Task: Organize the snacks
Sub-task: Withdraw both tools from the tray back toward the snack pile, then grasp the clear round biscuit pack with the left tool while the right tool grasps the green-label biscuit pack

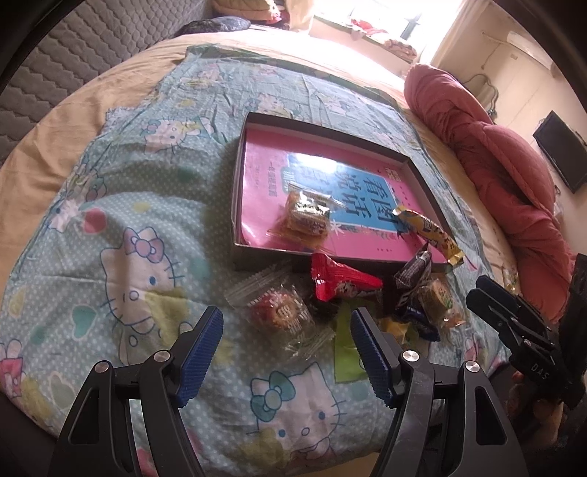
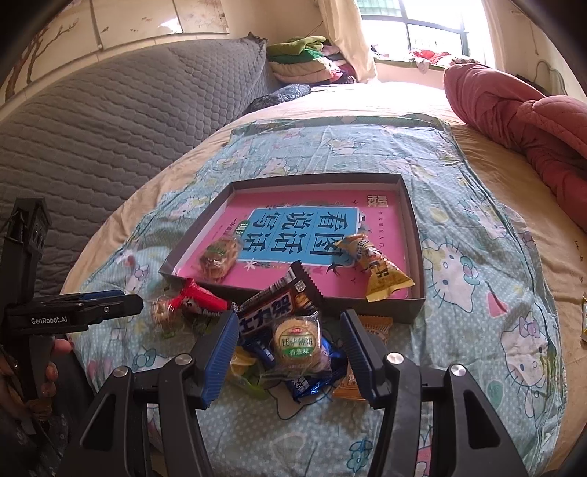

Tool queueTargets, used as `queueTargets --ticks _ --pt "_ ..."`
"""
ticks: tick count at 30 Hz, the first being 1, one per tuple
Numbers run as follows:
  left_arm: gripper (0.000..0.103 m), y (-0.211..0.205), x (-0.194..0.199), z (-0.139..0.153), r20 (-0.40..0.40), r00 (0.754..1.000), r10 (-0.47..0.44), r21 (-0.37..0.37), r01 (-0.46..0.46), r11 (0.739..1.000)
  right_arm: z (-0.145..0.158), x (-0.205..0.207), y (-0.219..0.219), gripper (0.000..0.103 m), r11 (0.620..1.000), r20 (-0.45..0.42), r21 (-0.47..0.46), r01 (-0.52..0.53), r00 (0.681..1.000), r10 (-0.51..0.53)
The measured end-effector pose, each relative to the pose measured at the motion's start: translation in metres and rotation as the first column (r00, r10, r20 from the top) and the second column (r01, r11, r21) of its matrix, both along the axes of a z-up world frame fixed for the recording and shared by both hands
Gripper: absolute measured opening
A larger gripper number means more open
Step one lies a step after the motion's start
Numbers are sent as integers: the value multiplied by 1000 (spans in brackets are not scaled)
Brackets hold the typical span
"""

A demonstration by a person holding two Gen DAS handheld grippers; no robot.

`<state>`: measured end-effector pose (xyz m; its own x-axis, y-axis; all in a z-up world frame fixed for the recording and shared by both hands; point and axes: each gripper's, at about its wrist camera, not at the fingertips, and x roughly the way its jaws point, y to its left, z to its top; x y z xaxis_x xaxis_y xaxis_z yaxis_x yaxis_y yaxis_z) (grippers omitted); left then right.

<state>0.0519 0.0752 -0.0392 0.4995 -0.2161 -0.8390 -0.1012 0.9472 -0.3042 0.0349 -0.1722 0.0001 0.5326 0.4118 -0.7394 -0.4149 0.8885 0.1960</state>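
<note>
hovering apart and empty over the snack pile: left gripper (image 1: 287,346) above a clear-wrapped cookie (image 1: 280,312), right gripper (image 2: 288,354) above a round biscuit pack (image 2: 296,343).

Sunlit window (image 2: 422,33) behind bed (image 2: 367,99) — grey quilted headboard (image 2: 110,121) beside.

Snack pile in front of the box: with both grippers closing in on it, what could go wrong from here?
1. The right gripper is open around the round cracker pack, which lies on other wrappers; closing may pinch those too.
2. The left gripper is open over a clear-wrapped snack; slippery film might slide out.
3. The two grippers are close and could collide.
</note>
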Motion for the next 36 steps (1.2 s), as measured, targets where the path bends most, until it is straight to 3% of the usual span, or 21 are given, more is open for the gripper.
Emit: queueTargets --ticks 12,28,36 --pt "74 -4 4 -22 -52 999 2 -5 -2 1000 -7 -2 7 57 999 -21 -22 -26 999 26" --pt "74 -3 16 -39 -63 998 18 -13 -19 1000 -36 12 11 57 997 -84 -76 -22 996 16" --pt "73 -4 17 -43 -62 998 28 6 -28 1000 -44 14 20 45 991 -78 -126 -47 996 37"
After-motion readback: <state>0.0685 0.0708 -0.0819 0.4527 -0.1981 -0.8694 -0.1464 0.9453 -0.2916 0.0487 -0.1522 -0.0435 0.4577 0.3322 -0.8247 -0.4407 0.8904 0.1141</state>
